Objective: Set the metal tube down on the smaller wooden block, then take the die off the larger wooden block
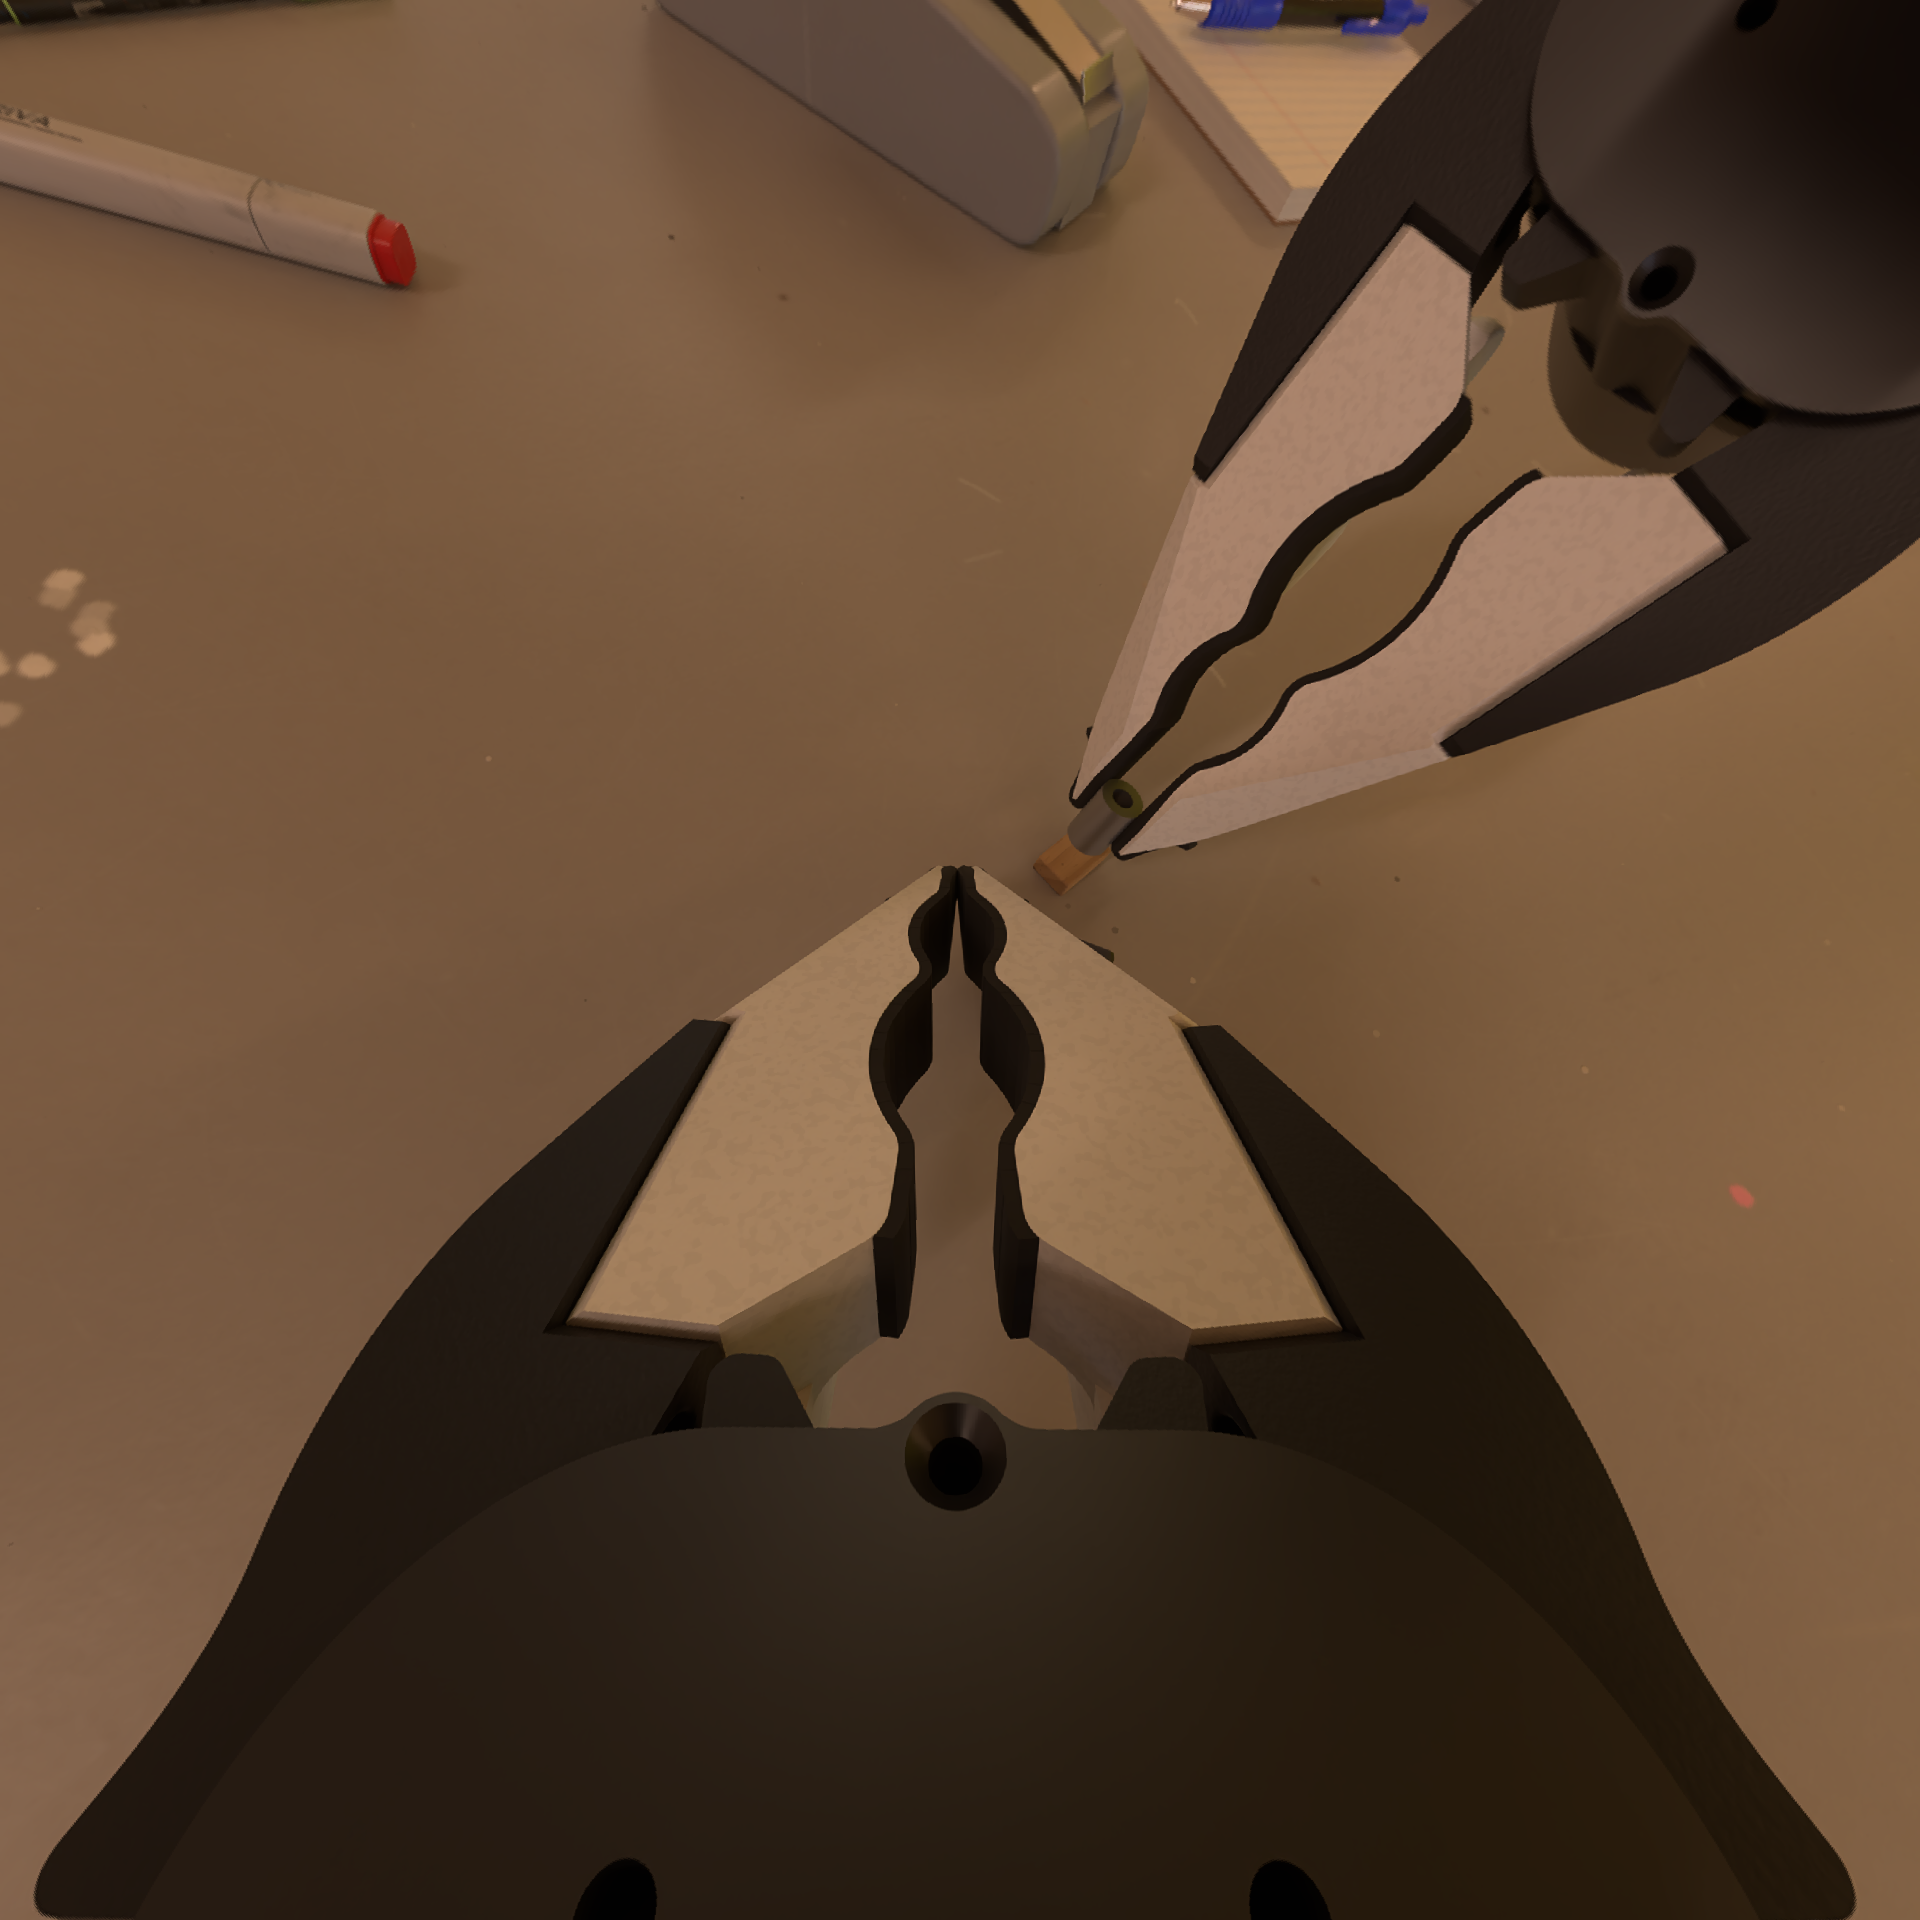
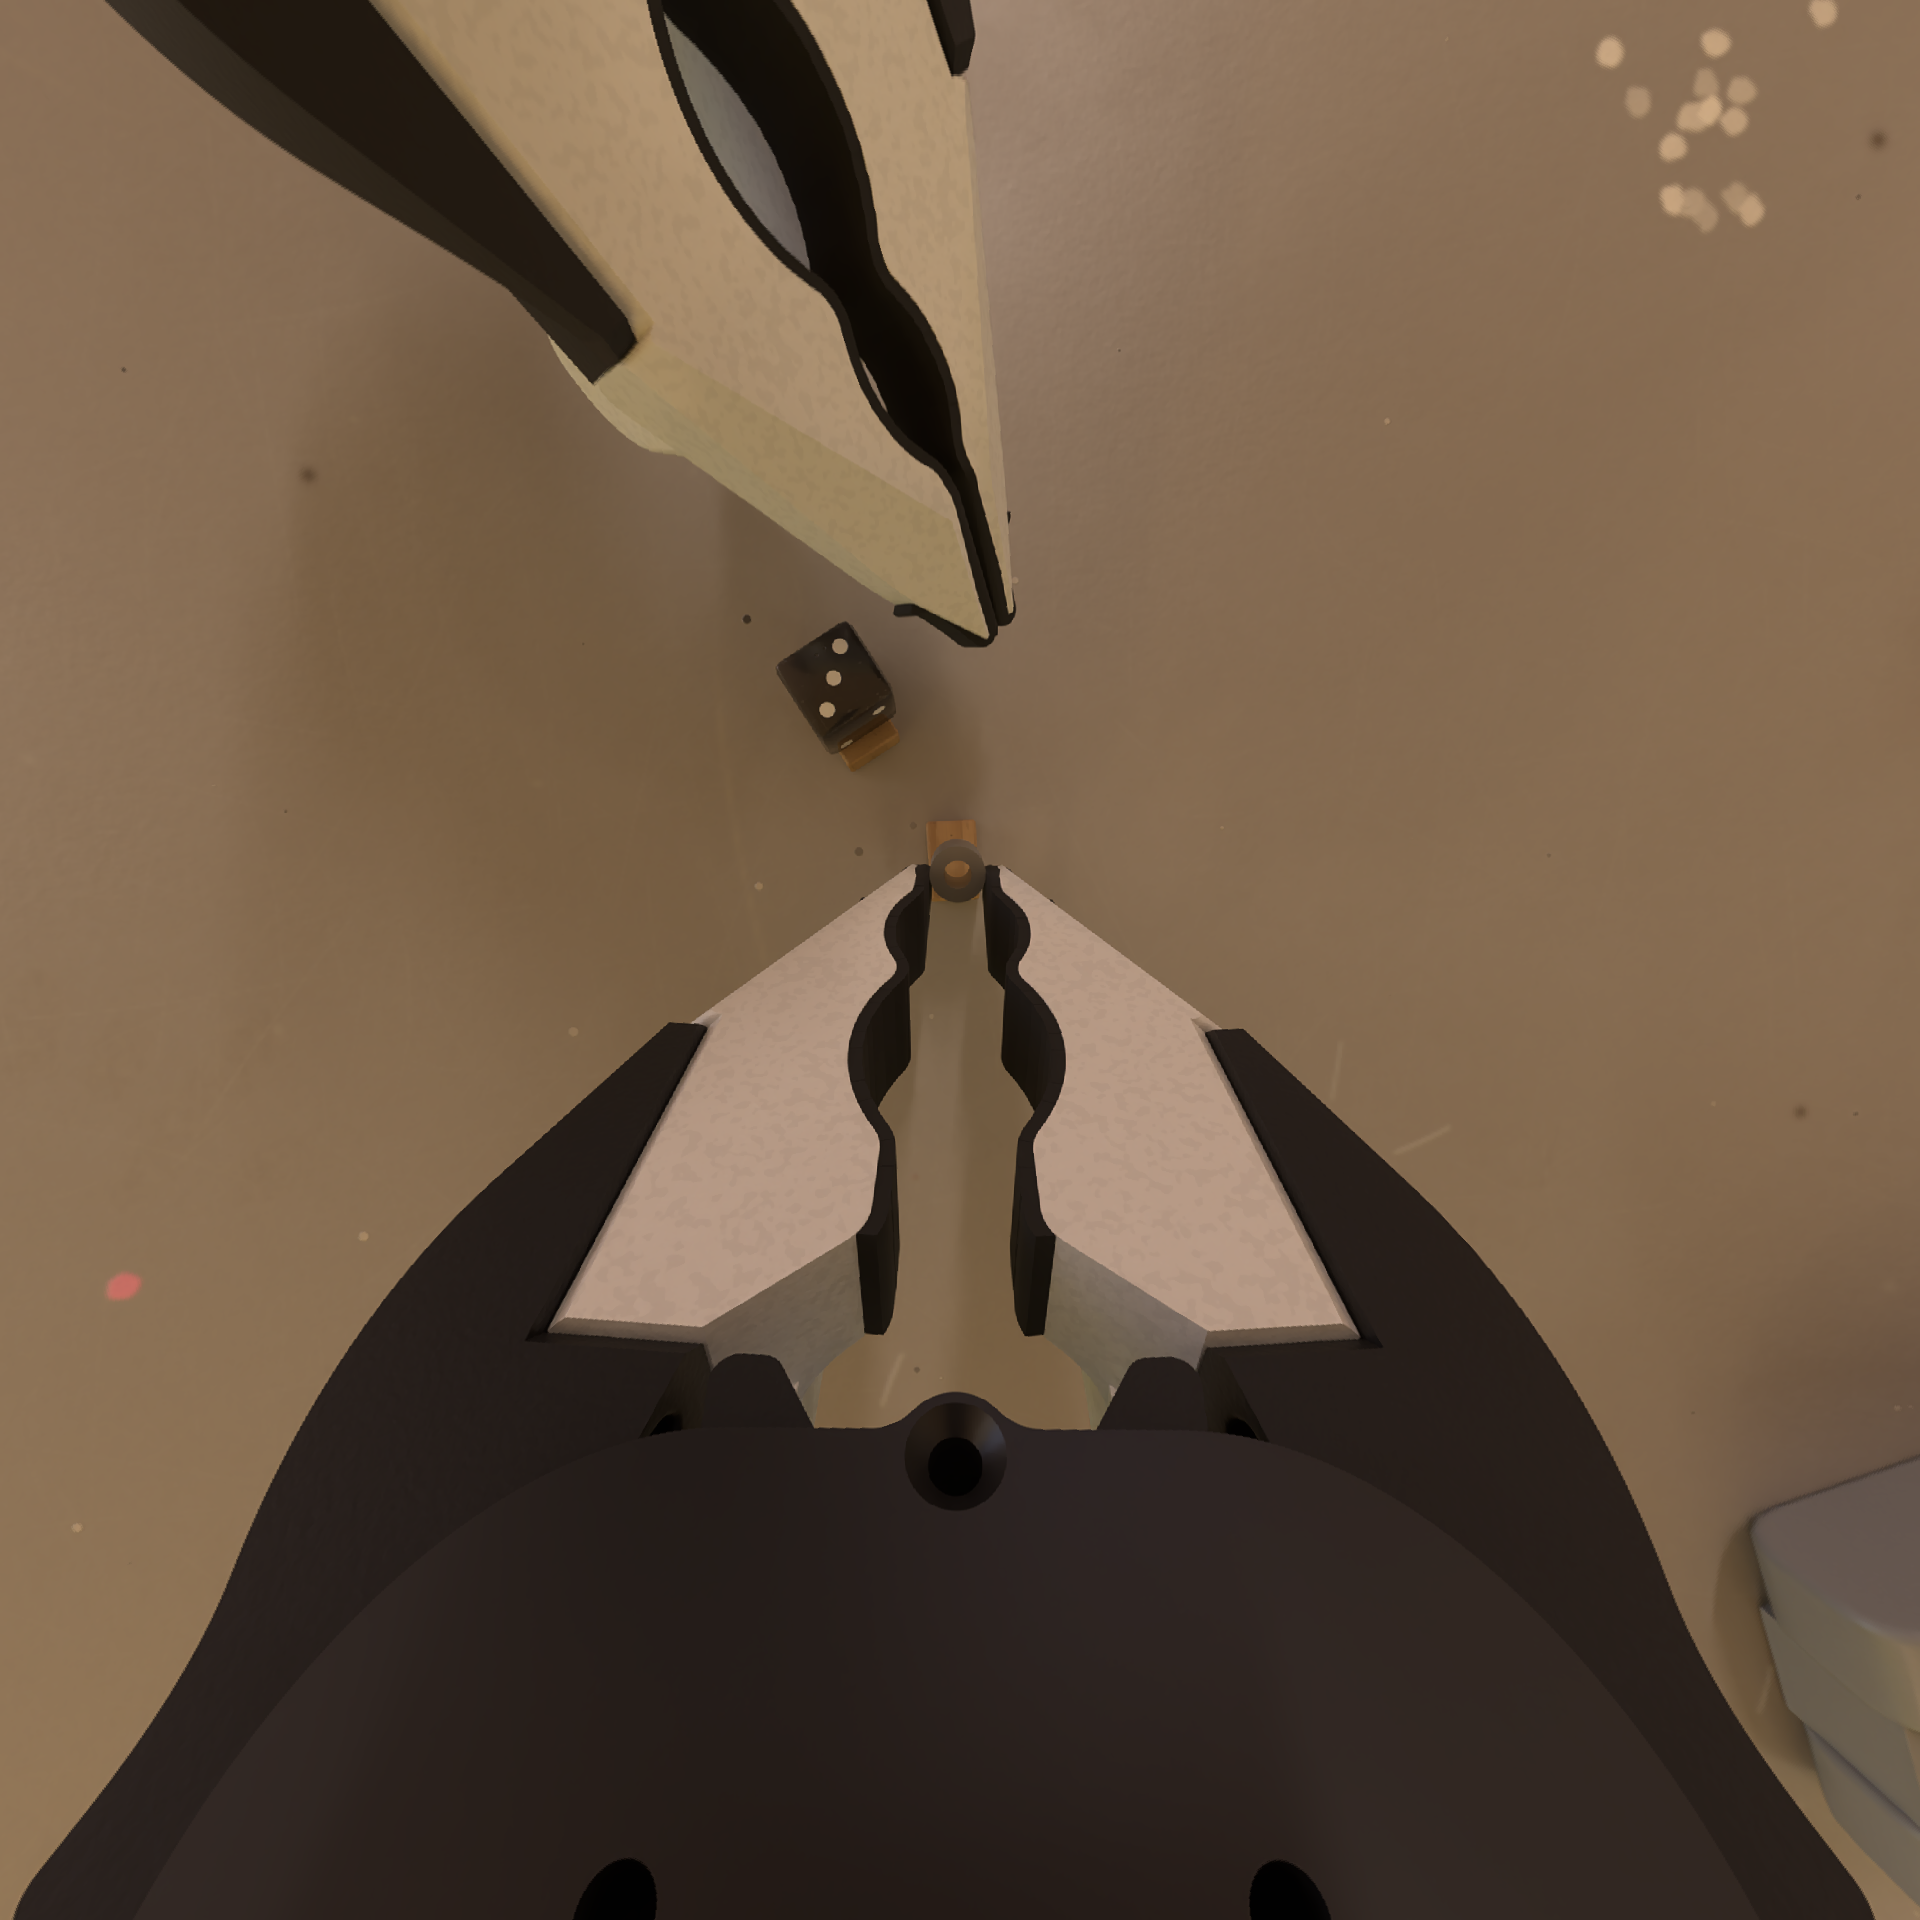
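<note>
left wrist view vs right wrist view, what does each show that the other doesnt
Only the left wrist view shows the red-capped marker, the tape dispenser and a notepad. Only the right wrist view shows the black die sitting on the larger wooden block. Both show the right gripper holding the metal tube over the smaller wooden block, and the shut left gripper.

Matt grey metal tube [image 2: 957,871] (dull sheen), glossy black plastic die [image 2: 834,683], smooth tan wooden block [image 1: 1062,864], matt brown tabletop [image 1: 623,623].
</note>
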